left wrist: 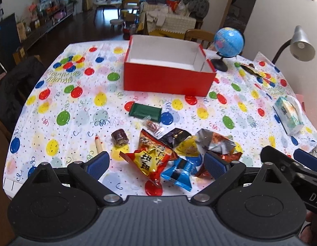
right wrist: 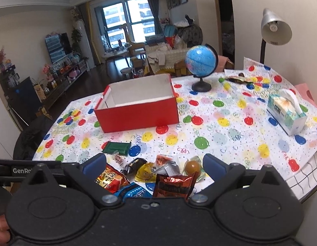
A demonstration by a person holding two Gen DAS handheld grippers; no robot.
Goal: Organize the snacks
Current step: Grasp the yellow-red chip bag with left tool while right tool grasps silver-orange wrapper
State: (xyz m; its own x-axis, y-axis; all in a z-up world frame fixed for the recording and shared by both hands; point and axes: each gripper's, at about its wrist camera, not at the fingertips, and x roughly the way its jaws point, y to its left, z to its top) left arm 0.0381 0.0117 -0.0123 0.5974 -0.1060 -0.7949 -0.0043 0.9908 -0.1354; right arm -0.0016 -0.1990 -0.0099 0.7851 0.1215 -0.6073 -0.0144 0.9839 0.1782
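An open red box with a white inside stands on the balloon-print tablecloth; it also shows in the right wrist view. A pile of snack packets lies near the table's front edge: a red-and-yellow bag, a blue packet, a silver packet, a dark green bar. My left gripper is open and empty over the pile. My right gripper is open and empty over the same pile, above a brown packet. The right gripper also shows in the left wrist view.
A blue globe stands behind the box on the right. A tissue pack lies at the right side. A desk lamp rises at the far right. A pencil lies left of the pile. A dark chair stands at the table's left.
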